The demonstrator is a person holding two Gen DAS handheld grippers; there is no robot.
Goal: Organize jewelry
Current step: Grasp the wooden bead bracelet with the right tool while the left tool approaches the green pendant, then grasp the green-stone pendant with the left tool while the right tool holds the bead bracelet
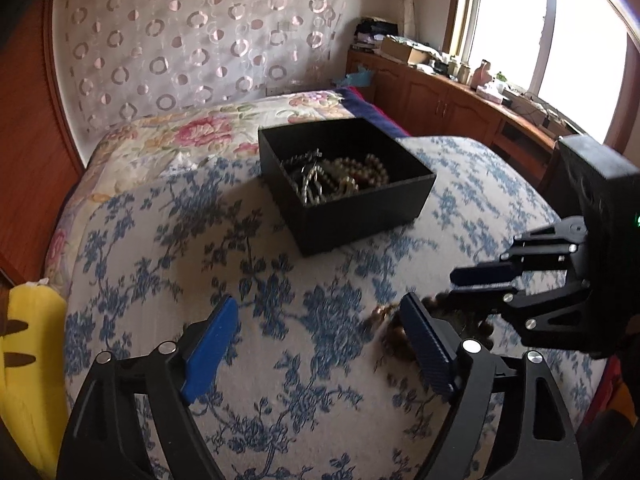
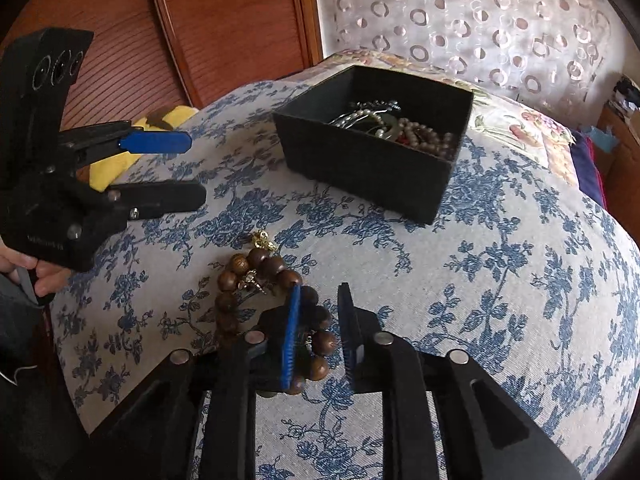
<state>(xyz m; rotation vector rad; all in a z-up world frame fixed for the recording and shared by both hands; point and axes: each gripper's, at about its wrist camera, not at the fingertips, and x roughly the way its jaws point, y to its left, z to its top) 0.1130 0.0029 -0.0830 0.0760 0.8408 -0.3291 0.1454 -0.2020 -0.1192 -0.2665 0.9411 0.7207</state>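
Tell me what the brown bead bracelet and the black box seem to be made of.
The bead bracelet looks like wood: large round brown beads with a dull sheen and faint grain, though stained resin is possible. The black box looks like matte paperboard: thin straight walls, crisp corners, no gloss.

The bead bracelet [image 2: 276,312] looks like polished brown wood, each bead smooth with a soft sheen, and small gold-toned metal charms [image 2: 262,240] glint beside it. The black box [image 2: 372,164] has matt, finely textured walls, probably card. Inside, the jewelry [image 1: 340,176] mixes shiny metal chain and pearly glossy beads. The bed cover [image 2: 500,280] is woven cloth, matt, printed blue. The right gripper [image 2: 320,328] is matt black plastic with ribbed blue pads and bright metal pins.
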